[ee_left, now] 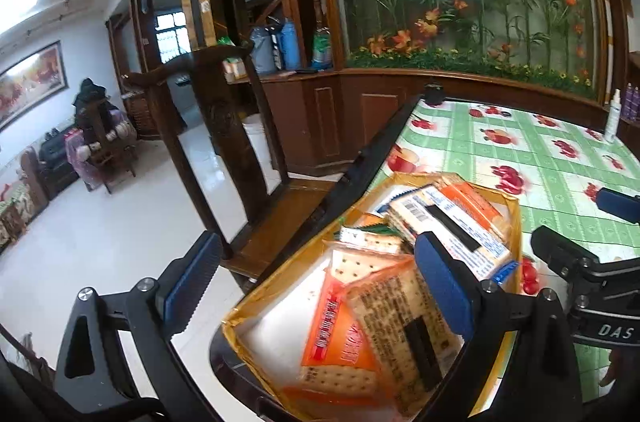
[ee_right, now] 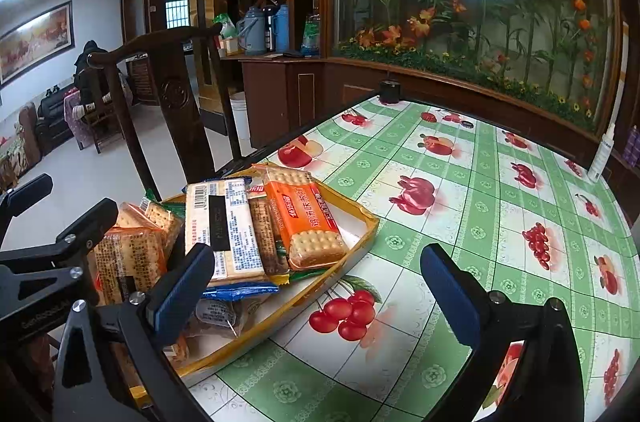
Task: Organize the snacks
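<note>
Only right wrist shows cherries [ee_right: 347, 310], spray bottle [ee_right: 602, 152], tray [ee_right: 362, 244]

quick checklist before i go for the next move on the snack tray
1. Left gripper open, empty: ok.
2. Right gripper open, empty: ok.
3. Yellow-rimmed tray fully on the table: not ok, it sits at the table edge; overhang cannot tell.
4. Cracker packs stable: not ok, the orange cracker pack and others are piled loosely.
5. Room beside tray: ok, tablecloth bare to its right.
</note>
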Demonstrator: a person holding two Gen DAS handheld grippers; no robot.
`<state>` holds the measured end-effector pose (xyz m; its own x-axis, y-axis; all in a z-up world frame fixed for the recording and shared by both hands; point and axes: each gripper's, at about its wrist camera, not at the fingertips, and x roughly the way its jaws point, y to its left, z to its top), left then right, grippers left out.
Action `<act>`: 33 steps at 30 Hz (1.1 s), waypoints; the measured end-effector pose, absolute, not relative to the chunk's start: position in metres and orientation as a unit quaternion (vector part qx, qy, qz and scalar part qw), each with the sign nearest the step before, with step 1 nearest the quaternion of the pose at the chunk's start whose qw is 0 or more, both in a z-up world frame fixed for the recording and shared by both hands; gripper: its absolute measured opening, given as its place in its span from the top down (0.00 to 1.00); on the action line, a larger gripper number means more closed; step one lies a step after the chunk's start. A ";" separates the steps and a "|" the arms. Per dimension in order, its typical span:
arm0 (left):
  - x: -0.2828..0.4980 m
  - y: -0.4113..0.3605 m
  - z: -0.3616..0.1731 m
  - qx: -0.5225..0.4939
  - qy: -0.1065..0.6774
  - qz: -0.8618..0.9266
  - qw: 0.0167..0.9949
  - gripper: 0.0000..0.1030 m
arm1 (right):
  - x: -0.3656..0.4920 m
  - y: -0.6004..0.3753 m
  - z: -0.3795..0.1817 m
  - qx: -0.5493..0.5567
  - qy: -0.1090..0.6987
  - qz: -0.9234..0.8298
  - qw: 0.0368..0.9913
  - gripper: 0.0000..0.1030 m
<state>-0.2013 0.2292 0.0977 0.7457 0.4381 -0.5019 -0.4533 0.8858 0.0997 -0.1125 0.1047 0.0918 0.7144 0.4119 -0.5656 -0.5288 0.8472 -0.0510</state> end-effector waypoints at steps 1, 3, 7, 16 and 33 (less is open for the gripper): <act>-0.201 0.230 0.097 -0.018 0.267 0.233 0.935 0.06 | -0.112 0.105 0.091 -0.105 0.280 0.254 0.920 0.00; -0.201 0.230 0.097 -0.022 0.267 0.229 0.936 0.06 | -0.111 0.105 0.090 -0.103 0.285 0.254 0.919 0.00; -0.201 0.229 0.097 -0.023 0.266 0.229 0.936 0.06 | -0.111 0.105 0.088 -0.102 0.292 0.258 0.915 0.00; -0.199 0.231 0.095 -0.021 0.272 0.232 0.934 0.06 | -0.112 0.107 0.086 -0.109 0.297 0.255 0.914 0.00; -0.198 0.236 0.093 -0.027 0.275 0.233 0.932 0.06 | -0.110 0.108 0.086 -0.111 0.305 0.260 0.910 0.00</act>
<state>-0.1976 0.2364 0.0926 0.7396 0.4201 -0.5259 -0.4494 0.8898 0.0788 -0.1104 0.1083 0.0861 0.6792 0.4052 -0.6120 -0.5401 0.8405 -0.0430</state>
